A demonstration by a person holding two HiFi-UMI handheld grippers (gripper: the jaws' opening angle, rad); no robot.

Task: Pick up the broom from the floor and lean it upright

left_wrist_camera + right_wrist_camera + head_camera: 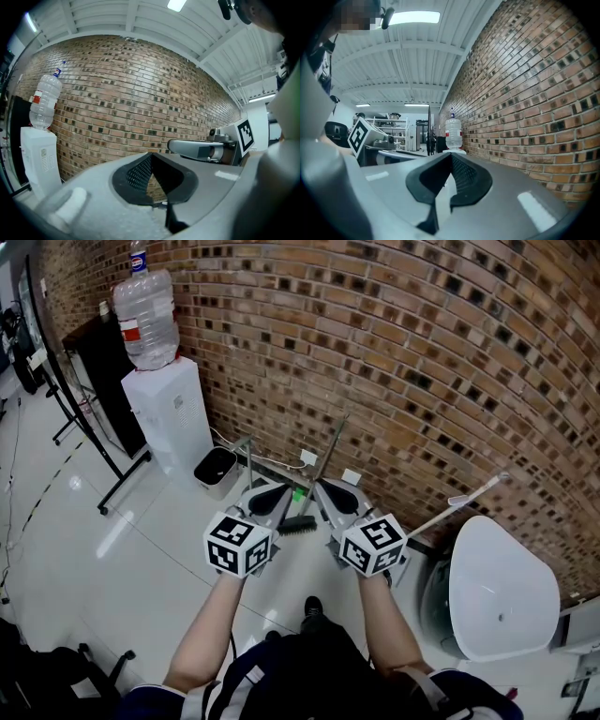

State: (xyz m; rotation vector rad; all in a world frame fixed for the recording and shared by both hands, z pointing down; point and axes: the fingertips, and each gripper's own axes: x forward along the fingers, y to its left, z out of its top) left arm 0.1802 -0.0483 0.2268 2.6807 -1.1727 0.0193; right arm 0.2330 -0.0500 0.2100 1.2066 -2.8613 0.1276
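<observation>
The broom [327, 463] stands upright, its thin grey handle leaning on the brick wall [422, 352] and its dark brush head [300, 524] on the floor. My two grippers hover side by side in front of it, both apart from it. In the head view the left gripper [282, 491] is just left of the brush and the right gripper [320, 486] just right of the handle. Each gripper view shows its jaws shut tip to tip with nothing between them: left gripper [150, 155], right gripper [451, 155].
A white water dispenser [171, 413] with a bottle stands at the left by the wall, a small black bin [216, 468] beside it. A black stand [89, 427] reaches across the floor. At the right are a white lidded bin [497, 587] and a white-handled tool [459, 502].
</observation>
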